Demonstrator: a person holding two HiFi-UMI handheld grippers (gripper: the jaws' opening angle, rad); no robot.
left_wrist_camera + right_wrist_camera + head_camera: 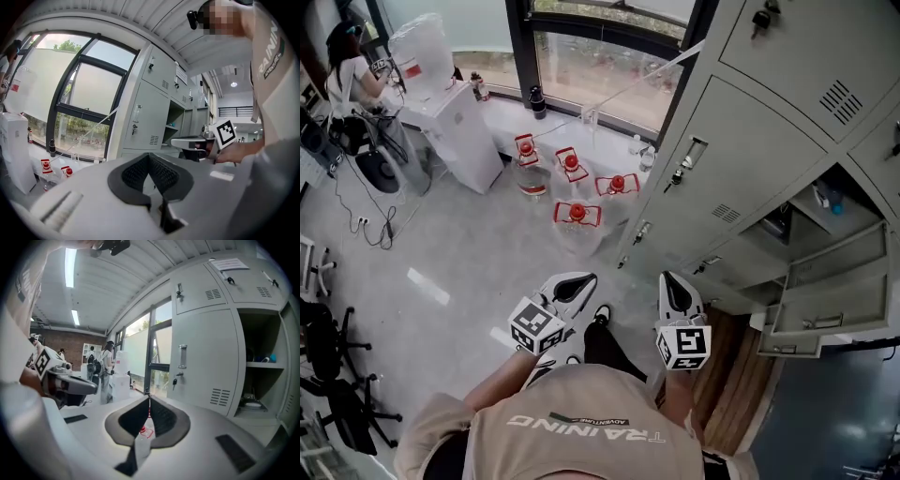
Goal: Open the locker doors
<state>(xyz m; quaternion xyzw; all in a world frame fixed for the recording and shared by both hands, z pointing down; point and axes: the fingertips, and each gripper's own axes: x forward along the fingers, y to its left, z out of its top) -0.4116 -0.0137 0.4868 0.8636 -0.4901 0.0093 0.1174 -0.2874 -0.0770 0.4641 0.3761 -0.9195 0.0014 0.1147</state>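
Grey metal lockers point(750, 159) fill the right side of the head view. One lower door point(825, 291) hangs open; the doors beside it are closed, each with a handle point(689, 155). My left gripper point(567, 286) and right gripper point(675, 286) are held side by side above the floor, well short of the lockers. Both are shut with nothing between the jaws. The right gripper view looks over its tips point(149, 398) at a closed door point(201, 357) with a handle point(182, 356) and a key point(175, 380), beside an open compartment point(262, 366). In the left gripper view, the tips point(149, 155) point at the lockers point(145, 117).
Several water bottles with red caps point(572, 211) stand on the floor by the window. A white cabinet point(455, 127) is at the back left, with a seated person point(347, 66) beyond it. Office chairs point(328, 375) stand at the near left.
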